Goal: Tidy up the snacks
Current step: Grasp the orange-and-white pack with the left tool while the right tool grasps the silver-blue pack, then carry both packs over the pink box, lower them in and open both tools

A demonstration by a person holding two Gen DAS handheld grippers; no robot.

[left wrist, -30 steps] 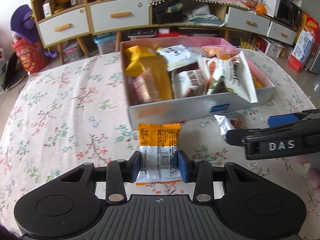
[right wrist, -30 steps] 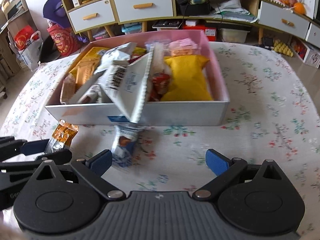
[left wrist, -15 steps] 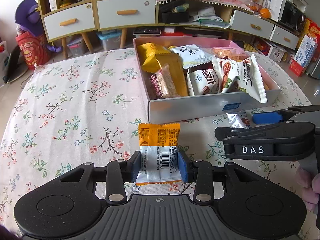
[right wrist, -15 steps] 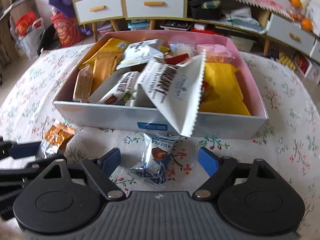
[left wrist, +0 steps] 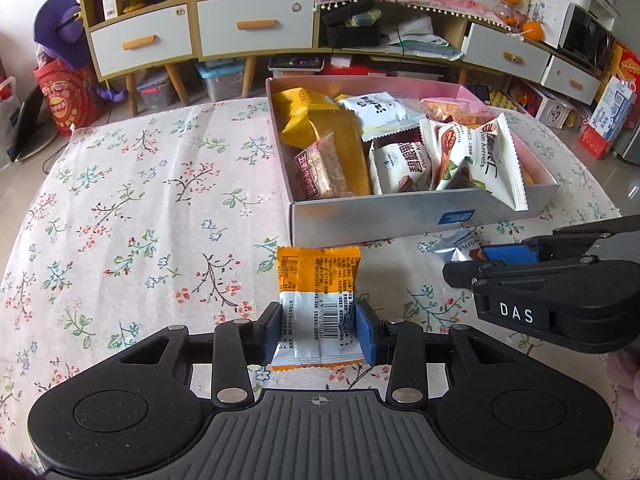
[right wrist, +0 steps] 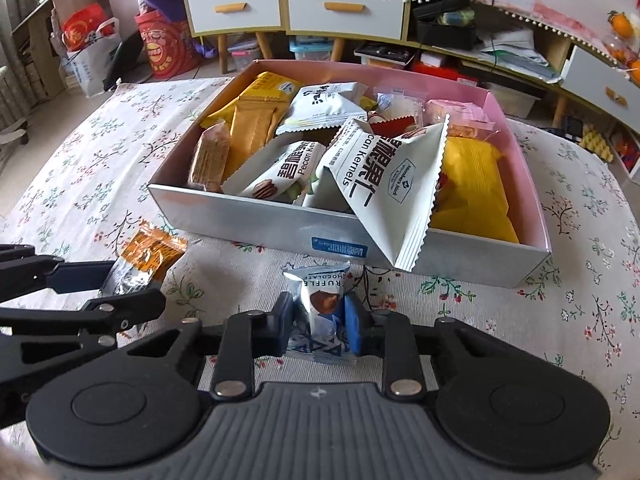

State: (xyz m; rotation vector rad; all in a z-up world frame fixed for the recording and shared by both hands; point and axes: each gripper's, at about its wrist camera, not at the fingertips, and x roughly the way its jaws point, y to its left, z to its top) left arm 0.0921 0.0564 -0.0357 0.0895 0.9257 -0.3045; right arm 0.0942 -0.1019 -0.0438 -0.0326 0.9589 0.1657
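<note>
An orange-and-white snack packet (left wrist: 318, 276) sits upright in my left gripper (left wrist: 318, 332), which is shut on its lower half just above the floral tablecloth. To its right, my right gripper (right wrist: 320, 320) is closing; a small silver-blue truffle chocolate packet (right wrist: 324, 292) is between its blue pads, which press on its sides. Both packets are in front of the pink-and-grey snack box (right wrist: 260, 216), filled with several packets. A white pecan kernels packet (right wrist: 384, 200) hangs over the box's front wall. The left wrist view shows the right gripper (left wrist: 500, 256) from the side.
The floral tablecloth (left wrist: 140, 208) covers the table, with open cloth left of the box. Beyond the far table edge stand low cabinets with white drawers (left wrist: 256, 24), bags and bins on the floor. The two grippers are close side by side.
The right gripper slid in over the truffle packet and its jaws came together onto it. The left gripper kept its hold on the orange packet and barely moved.
</note>
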